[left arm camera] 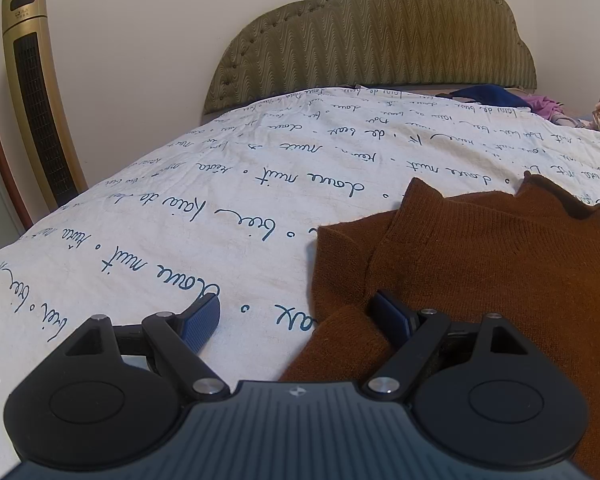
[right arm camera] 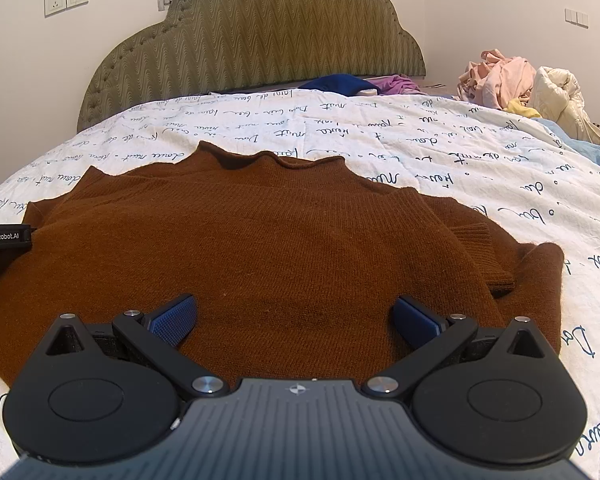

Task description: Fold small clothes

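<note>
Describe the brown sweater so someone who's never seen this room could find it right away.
Start at the bed's green padded headboard and come down the white cover printed with blue handwriting. The brown sweater lies flat on it, nearest the open right gripper. It is spread out and rust-brown, unlike the crumpled pink and cream clothes pile.

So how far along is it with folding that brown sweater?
Partly there, it seems. The brown sweater lies flat on the bed cover with a sleeve already folded in over the body. Nothing is in hand: the left gripper and right gripper are both open at its near edge. The final folds look left, and a clothes pile waits.
</note>
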The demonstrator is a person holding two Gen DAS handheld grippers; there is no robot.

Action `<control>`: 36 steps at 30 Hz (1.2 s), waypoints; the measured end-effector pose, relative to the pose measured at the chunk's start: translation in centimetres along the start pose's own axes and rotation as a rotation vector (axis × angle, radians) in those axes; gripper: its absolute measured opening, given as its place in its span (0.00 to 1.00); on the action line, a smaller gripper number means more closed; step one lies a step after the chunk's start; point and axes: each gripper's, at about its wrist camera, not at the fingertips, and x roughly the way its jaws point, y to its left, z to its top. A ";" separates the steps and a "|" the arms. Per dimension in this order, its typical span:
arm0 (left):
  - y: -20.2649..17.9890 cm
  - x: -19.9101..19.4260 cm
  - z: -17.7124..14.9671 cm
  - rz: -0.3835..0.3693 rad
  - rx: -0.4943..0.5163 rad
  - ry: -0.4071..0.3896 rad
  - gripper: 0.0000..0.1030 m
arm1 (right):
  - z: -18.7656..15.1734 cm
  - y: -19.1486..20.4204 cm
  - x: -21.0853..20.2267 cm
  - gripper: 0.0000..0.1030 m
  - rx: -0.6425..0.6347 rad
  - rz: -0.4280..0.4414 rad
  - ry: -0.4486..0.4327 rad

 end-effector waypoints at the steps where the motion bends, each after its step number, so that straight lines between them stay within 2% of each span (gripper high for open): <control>1: 0.0 0.0 0.0 0.001 0.000 0.000 0.81 | -0.1 0.0 0.0 1.00 -0.001 -0.001 0.000; 15: 0.2 0.0 0.2 -0.003 0.000 0.004 0.82 | -0.1 0.5 0.2 1.00 -0.020 -0.017 0.006; 23: 1.5 -1.6 1.4 -0.038 0.066 0.010 0.82 | 0.0 0.7 -0.6 1.00 -0.020 -0.021 -0.008; 28: 2.9 -2.1 2.5 -0.071 0.080 0.080 0.82 | 0.4 2.0 -2.1 1.00 0.000 0.034 -0.027; 36: 3.9 -2.3 3.0 -0.071 0.060 0.127 0.82 | 1.4 6.6 -4.1 1.00 -0.101 0.097 -0.035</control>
